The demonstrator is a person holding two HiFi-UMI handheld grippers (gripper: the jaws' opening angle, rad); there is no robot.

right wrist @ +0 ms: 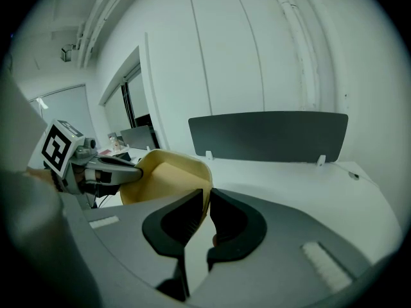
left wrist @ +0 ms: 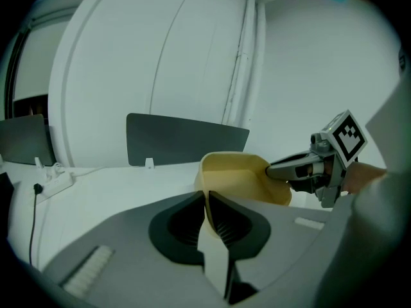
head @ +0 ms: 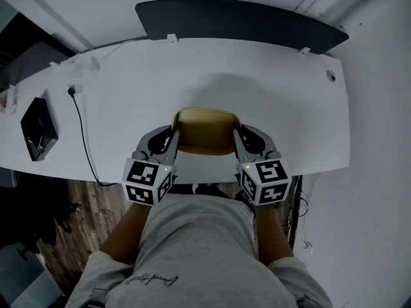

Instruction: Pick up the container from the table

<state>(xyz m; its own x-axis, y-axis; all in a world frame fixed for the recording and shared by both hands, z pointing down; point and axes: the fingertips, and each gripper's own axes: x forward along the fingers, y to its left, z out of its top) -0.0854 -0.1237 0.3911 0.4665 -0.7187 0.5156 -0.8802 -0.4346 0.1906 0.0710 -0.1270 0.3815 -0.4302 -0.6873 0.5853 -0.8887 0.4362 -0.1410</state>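
Note:
A tan, open-topped container hangs just over the near edge of the white table, held between both grippers. My left gripper is shut on its left rim, and my right gripper is shut on its right rim. In the left gripper view the jaws pinch the thin wall of the container, with the right gripper across from it. In the right gripper view the jaws clamp the rim of the container, and the left gripper grips the far side.
A dark grey panel stands along the table's far edge. A black box lies at the table's left end, and a black cable runs off the front edge beside it. Wooden floor shows below left.

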